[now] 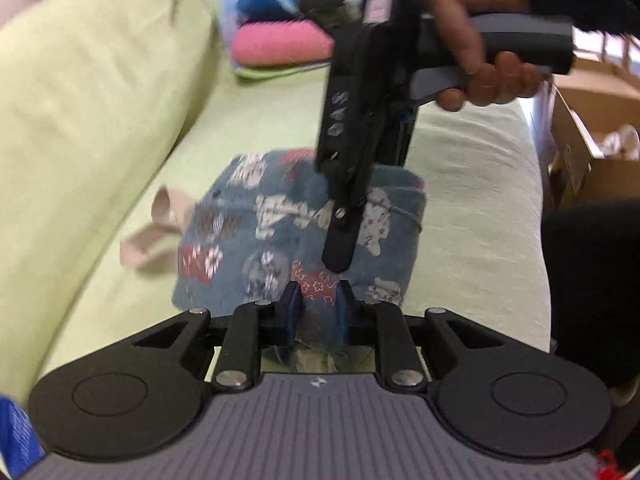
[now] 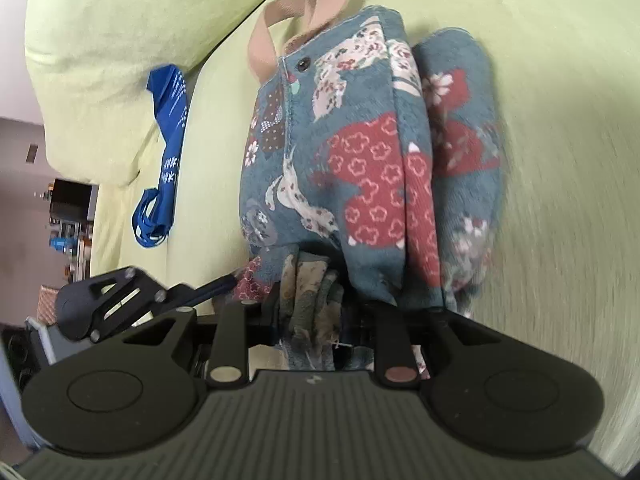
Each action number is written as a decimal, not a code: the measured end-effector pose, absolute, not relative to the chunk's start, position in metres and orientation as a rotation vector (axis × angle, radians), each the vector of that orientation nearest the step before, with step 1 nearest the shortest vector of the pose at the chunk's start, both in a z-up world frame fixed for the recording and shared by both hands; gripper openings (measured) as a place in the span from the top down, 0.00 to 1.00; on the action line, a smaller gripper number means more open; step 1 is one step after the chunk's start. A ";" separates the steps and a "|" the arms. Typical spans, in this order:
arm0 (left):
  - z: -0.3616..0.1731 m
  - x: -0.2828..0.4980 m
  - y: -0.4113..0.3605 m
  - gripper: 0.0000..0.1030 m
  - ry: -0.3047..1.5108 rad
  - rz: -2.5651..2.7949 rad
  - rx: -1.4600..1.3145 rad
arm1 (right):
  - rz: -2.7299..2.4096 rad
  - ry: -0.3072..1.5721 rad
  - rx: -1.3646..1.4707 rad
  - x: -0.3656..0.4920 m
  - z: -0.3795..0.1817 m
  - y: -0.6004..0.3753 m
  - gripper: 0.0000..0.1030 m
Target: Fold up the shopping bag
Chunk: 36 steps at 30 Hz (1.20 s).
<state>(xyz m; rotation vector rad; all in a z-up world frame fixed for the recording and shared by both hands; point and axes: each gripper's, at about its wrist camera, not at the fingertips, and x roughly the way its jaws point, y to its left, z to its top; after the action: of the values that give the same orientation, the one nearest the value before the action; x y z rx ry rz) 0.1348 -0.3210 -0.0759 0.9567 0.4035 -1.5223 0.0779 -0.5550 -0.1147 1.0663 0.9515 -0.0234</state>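
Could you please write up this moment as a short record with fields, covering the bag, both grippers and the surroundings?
surface: light green sofa cushion
bag: blue floral shopping bag, folded over in layers, lying on the cushion
handles: beige straps sticking out at the bag's far end
left gripper: shut on the bag's near edge
right gripper: shut on bunched layers of the bag
right hand: holding the right gripper's handle
other items: blue strap by the backrest; pink and blue folded cloths; cardboard box beside the sofa

Matt printed cloth bag (image 2: 360,168), woven handles (image 2: 264,40)
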 end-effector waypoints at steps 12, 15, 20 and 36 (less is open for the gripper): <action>-0.081 0.158 -0.324 0.77 0.548 -1.490 0.808 | -0.355 0.502 0.444 0.000 -0.058 -0.465 0.71; -0.081 0.157 -0.326 0.77 0.558 -1.477 0.812 | -0.367 0.445 0.040 -0.002 -0.056 -0.410 0.87; -0.084 0.154 -0.324 0.77 0.546 -1.468 0.797 | -0.392 0.524 -0.179 0.010 -0.097 -0.389 1.00; -0.082 0.150 -0.302 0.78 0.500 -1.399 0.714 | -0.337 0.535 0.128 0.003 -0.100 -0.433 1.00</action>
<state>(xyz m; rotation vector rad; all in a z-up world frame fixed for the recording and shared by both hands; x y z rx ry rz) 0.1496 -0.3019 -0.0820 0.7139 0.5000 -1.3986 0.0032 -0.4325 -0.1003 0.1282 0.5352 -0.3369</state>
